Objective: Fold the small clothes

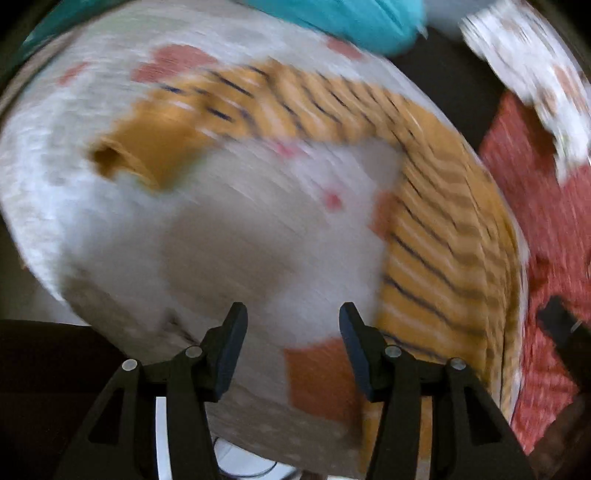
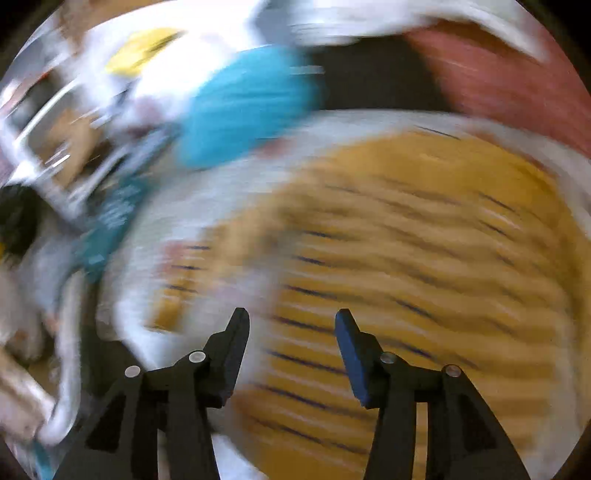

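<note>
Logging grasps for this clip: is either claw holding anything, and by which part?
Nothing is held. The left claw and right claw are both open over the striped garment, with nothing between the fingers.

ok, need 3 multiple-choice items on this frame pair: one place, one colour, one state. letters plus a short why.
1. In the left wrist view, where does the teal garment lie relative to the striped garment?
A. beyond it, at the top edge
B. between the fingers
C. under it

2. What is the striped garment's main colour?
A. green
B. mustard orange with dark stripes
C. black

3. How do the left tongs and right tongs stand?
A. both shut on cloth
B. one shut, one open
C. both open, nothing between the fingers

Answers:
1 A, teal sits at the top of the frame.
2 B, orange with thin dark lines in both views.
3 C, a clear gap shows in each.
</note>
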The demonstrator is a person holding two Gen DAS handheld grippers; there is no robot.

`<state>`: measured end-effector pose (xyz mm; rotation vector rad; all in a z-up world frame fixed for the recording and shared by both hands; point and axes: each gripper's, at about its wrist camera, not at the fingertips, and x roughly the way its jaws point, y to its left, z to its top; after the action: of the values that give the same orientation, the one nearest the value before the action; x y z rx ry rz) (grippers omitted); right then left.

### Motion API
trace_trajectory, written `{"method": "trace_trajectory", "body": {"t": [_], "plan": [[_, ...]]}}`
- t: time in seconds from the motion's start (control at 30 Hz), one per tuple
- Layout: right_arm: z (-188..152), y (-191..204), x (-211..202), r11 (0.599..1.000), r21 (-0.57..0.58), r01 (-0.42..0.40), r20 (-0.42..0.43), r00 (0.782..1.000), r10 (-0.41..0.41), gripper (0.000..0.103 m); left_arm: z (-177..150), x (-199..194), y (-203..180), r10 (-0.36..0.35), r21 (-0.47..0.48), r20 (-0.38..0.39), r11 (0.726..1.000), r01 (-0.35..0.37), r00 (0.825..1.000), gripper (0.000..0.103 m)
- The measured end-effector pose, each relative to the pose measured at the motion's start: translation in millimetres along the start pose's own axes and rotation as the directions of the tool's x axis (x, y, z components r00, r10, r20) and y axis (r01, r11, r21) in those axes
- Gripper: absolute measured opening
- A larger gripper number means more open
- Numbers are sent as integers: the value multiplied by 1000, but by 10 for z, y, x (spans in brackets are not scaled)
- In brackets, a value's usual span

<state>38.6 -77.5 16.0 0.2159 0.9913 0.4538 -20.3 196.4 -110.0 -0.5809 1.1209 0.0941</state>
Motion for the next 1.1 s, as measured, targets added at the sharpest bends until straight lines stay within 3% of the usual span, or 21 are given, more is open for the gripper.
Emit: {"method": "trace_trajectory", "body": {"t": [0.13,0.23,0.33,0.5,0.57,0.67,0.7,0.73,0.77,0.83,1.1], "plan": [[-662,-1222,-499,948,271,165,-23,986,-165,53,-208,208,-237,-58,69,-105,996,65,993,51],[-1221,-1875,-732,871,452,192,-49,980,-191,54,-344,220,-416,-53,128,-101,990,65,994,65],[-1554,-2097,-753,830,534,164,-53,986,-161,54,-507,254,-588,-54,178,-108,981,72,993,75],[-1780,-1956,-555,847,525,77,-63,997,-51,54,-701,380,-855,86,301,-73,952,-60,994,83],[-1791,-1818,-455,868,494,55,-69,997,-23,56,-734,401,-913,126,320,-73,942,-97,989,76],[-1790,-1570,-335,905,416,95,-77,995,-69,56,-661,330,-922,148,309,-83,944,-115,986,28],[-1779,-1504,-304,918,377,125,-87,991,-99,38,-620,298,-896,123,291,-105,953,-88,987,8],[-1750,-1463,-289,927,347,143,-95,989,-117,19,-579,273,-865,103,267,-127,961,-66,987,7],[-1741,-1468,-302,933,337,125,-97,990,-98,9,-552,232,-834,94,245,-136,968,-59,986,7],[-1754,-1537,-338,922,385,48,-100,995,-10,9,-540,138,-804,112,246,-125,966,-79,986,6],[-1987,-1477,-574,910,415,-14,-141,987,79,8,-724,-227,-560,179,249,-116,957,-146,977,6]]}}
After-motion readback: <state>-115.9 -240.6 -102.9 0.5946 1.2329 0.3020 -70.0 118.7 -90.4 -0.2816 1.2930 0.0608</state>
